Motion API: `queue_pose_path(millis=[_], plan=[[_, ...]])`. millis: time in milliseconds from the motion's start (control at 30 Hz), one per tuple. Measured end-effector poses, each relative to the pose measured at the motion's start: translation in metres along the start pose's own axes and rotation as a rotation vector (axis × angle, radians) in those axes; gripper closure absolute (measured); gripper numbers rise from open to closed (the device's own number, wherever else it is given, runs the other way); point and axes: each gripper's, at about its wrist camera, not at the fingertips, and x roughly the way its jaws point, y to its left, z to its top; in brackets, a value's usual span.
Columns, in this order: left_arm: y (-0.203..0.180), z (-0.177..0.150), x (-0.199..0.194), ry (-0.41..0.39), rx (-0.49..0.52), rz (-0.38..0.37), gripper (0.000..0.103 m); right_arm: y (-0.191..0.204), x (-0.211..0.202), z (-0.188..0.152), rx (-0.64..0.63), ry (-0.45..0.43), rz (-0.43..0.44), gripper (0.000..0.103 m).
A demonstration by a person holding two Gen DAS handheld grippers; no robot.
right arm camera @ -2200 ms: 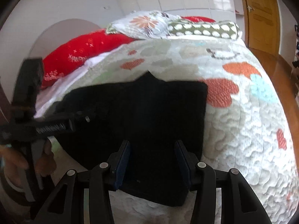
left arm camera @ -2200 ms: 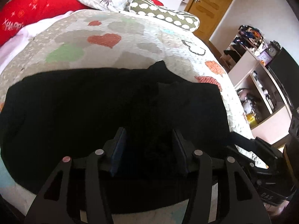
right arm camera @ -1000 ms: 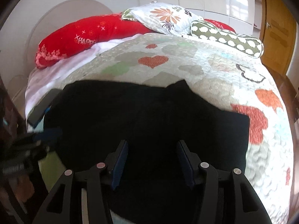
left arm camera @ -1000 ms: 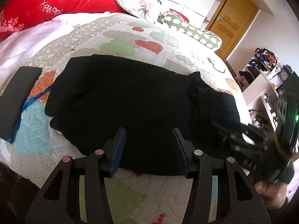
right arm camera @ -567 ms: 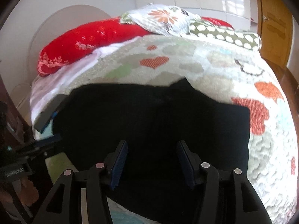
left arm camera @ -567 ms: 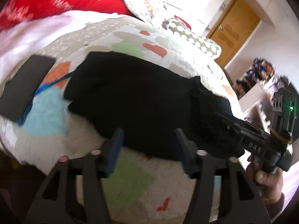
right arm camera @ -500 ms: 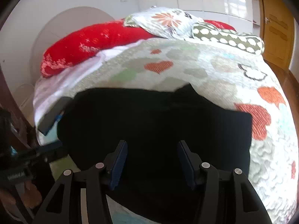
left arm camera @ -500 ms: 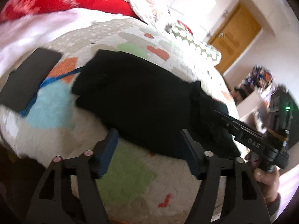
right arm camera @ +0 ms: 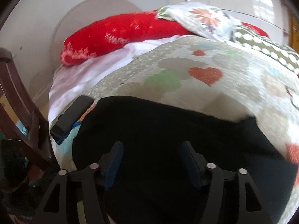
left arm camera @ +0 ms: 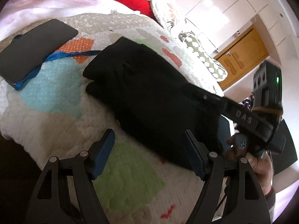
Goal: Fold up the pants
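Observation:
Black pants (left arm camera: 149, 93) lie flat across a quilted bedspread (left arm camera: 61, 112), folded lengthwise, the leg ends toward the left. My left gripper (left arm camera: 149, 140) is open and empty, hovering over the near edge of the pants near the bed's front. My right gripper (right arm camera: 151, 153) is open and empty, low over the middle of the pants (right arm camera: 168, 130). The right gripper's body (left arm camera: 243, 115), held in a hand, shows at the right in the left wrist view, over the waist end.
A black phone (left arm camera: 35, 46) with a blue strap (left arm camera: 56, 57) lies on the quilt left of the pants; it also shows in the right wrist view (right arm camera: 71, 117). Red pillow (right arm camera: 115, 35) and patterned pillows (right arm camera: 205, 20) at the headboard. A dark wooden chair (right arm camera: 16, 100) stands at the left bedside.
My left gripper has swung left and pulled back toward the bed's front edge, bringing the phone into view, and its jaws have widened. My right gripper has moved left along the pants.

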Motion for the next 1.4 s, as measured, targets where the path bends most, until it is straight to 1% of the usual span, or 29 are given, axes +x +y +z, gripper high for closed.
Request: queue_pose_path(millis=[100,233,400,433,467,533,567,600,633,667,700,733,767,800,867,900,967,1000,1033,1067,1100,1167,1200,1233,1300,1367,1400], plan=[[0.002,0.004,0.004,-0.017,-0.006,-0.015,0.022,0.007,0.017,0.017,-0.049,0.015,0.003,0.036],[0.004,0.012,0.012,-0.042,-0.011,-0.032,0.018,0.015,0.043,0.038,-0.116,0.032,-0.01,0.03],[0.009,0.017,0.016,-0.071,-0.003,-0.056,0.017,0.026,0.077,0.052,-0.206,0.09,-0.015,0.028],[0.009,0.018,0.018,-0.078,0.005,-0.059,0.017,0.026,0.082,0.054,-0.208,0.096,-0.004,0.028],[0.009,0.018,0.018,-0.081,0.01,-0.061,0.017,0.021,0.086,0.056,-0.192,0.098,0.031,0.028],[0.01,0.02,0.019,-0.091,0.01,-0.074,0.017,0.01,0.089,0.057,-0.132,0.098,0.096,0.028],[0.011,0.019,0.017,-0.096,0.004,-0.083,0.017,0.001,0.09,0.055,-0.078,0.092,0.145,0.029],[0.012,0.02,0.017,-0.103,-0.005,-0.091,0.022,-0.003,0.09,0.053,-0.054,0.083,0.165,0.031],[0.013,0.022,0.016,-0.118,-0.016,-0.094,0.046,-0.006,0.088,0.051,-0.03,0.069,0.184,0.039],[0.014,0.023,0.018,-0.111,-0.014,-0.095,0.062,-0.008,0.085,0.05,-0.011,0.058,0.193,0.043],[0.013,0.025,0.022,-0.088,-0.01,-0.093,0.081,-0.008,0.082,0.05,0.006,0.052,0.197,0.044],[0.012,0.026,0.022,-0.082,-0.007,-0.087,0.081,-0.008,0.079,0.05,0.025,0.046,0.196,0.045],[0.009,0.025,0.018,-0.096,0.005,-0.085,0.082,-0.01,0.072,0.05,0.049,0.034,0.189,0.045],[0.003,0.025,0.014,-0.111,0.033,-0.08,0.084,-0.013,0.061,0.05,0.081,0.01,0.182,0.045],[-0.021,0.023,0.0,-0.171,0.148,-0.054,0.085,-0.024,0.031,0.048,0.138,-0.044,0.175,0.045],[-0.039,0.019,-0.007,-0.211,0.236,-0.035,0.085,-0.029,0.018,0.047,0.158,-0.063,0.172,0.045],[-0.073,0.01,-0.013,-0.262,0.402,0.014,0.086,-0.044,-0.012,0.043,0.2,-0.095,0.173,0.044],[-0.092,0.003,-0.013,-0.286,0.503,0.045,0.086,-0.053,-0.03,0.04,0.227,-0.106,0.173,0.043],[-0.11,-0.005,-0.01,-0.302,0.591,0.068,0.086,-0.063,-0.047,0.035,0.254,-0.117,0.166,0.04],[-0.123,-0.012,-0.007,-0.311,0.657,0.081,0.086,-0.071,-0.063,0.03,0.278,-0.131,0.16,0.036],[-0.137,-0.02,-0.001,-0.311,0.716,0.09,0.086,-0.078,-0.076,0.026,0.298,-0.144,0.155,0.034],[-0.161,-0.04,0.013,-0.301,0.829,0.104,0.086,-0.094,-0.102,0.014,0.347,-0.164,0.151,0.026],[-0.173,-0.054,0.023,-0.291,0.898,0.11,0.086,-0.1,-0.109,0.01,0.365,-0.165,0.152,0.024],[-0.182,-0.067,0.032,-0.272,0.96,0.124,0.086,-0.106,-0.115,0.006,0.383,-0.162,0.145,0.023],[-0.192,-0.089,0.053,-0.217,1.058,0.145,0.086,-0.114,-0.122,-0.003,0.411,-0.145,0.114,0.022],[-0.193,-0.106,0.064,-0.195,1.102,0.168,0.086,-0.117,-0.124,-0.008,0.408,-0.116,0.111,0.021],[-0.193,-0.112,0.067,-0.21,1.123,0.186,0.086,-0.116,-0.123,-0.01,0.398,-0.101,0.11,0.02]])
